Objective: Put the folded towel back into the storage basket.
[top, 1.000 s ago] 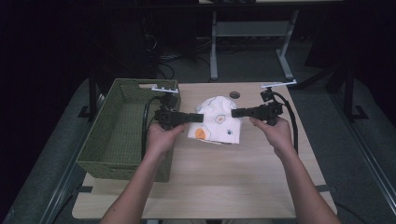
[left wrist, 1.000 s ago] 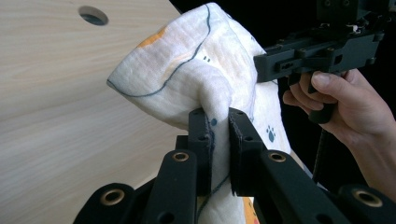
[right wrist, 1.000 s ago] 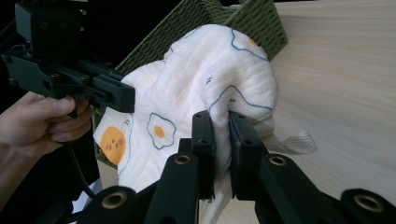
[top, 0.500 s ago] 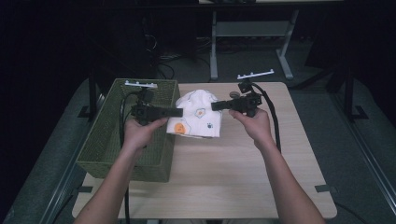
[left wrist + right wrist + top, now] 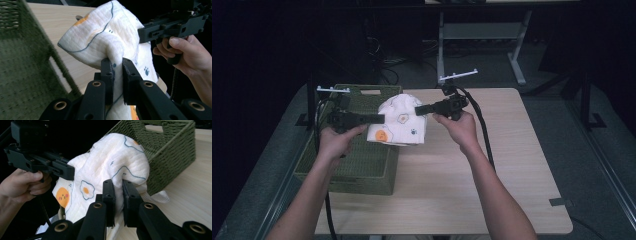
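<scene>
Overhead, high view: cloth (image 5: 399, 126) hangs between both hand-held grippers, over basket (image 5: 357, 150) edge.
Left hand-held gripper (image 5: 117, 65) view: clenched on cloth fold.
Right hand-held gripper (image 5: 117, 186) view: clenched likewise.

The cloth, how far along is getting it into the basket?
Done: the white printed cloth is folded and lifted off the table. In hand: the left gripper and the right gripper each pinch a side, holding it above the green basket rim. Left: probably moving it fully over the basket, lowering and letting go.
</scene>
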Tool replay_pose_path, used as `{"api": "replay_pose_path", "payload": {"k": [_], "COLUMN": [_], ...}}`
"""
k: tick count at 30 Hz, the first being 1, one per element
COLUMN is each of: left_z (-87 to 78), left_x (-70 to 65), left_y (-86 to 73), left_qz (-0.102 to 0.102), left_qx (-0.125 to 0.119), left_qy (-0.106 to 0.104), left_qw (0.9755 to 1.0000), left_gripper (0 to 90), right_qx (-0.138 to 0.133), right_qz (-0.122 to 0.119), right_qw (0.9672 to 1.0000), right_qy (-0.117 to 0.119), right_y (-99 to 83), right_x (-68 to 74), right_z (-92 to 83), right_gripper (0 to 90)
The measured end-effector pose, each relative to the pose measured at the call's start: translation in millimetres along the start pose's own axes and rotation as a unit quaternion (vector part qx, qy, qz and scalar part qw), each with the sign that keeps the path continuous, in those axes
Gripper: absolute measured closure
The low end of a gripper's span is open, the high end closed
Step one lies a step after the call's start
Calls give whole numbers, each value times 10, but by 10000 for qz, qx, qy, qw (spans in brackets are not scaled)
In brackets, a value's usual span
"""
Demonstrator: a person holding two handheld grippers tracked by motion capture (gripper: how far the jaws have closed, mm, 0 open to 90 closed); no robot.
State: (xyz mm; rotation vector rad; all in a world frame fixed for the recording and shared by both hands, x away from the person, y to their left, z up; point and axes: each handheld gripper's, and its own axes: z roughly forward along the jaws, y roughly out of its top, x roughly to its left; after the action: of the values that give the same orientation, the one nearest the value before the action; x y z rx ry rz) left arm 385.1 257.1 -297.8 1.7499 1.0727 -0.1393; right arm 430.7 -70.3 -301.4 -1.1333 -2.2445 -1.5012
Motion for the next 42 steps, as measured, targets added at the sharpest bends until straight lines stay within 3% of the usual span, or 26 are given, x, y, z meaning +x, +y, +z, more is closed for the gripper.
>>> {"api": "replay_pose_path", "payload": {"k": [17, 24, 31, 42], "left_z": [-534, -687, -756, -753], "left_x": [358, 533, 680, 869], "left_y": [-111, -177, -247, -389], "left_qz": [-165, -291, -350, -430], "left_qx": [-61, -29, 31, 221], "left_qy": [267, 364, 486, 747], "left_qw": [9995, 9989, 9982, 9960], "left_gripper": [818, 818, 818, 817], "right_qx": [224, 311, 424, 605], "right_qz": [-120, -152, -89, -30], "right_qw": [9995, 9990, 9985, 9979], "right_qy": [211, 297, 339, 217], "right_y": [189, 213, 197, 125], "right_x": [255, 289, 278, 237], "right_z": [635, 879, 1102, 1413], "right_gripper": [819, 819, 819, 819]}}
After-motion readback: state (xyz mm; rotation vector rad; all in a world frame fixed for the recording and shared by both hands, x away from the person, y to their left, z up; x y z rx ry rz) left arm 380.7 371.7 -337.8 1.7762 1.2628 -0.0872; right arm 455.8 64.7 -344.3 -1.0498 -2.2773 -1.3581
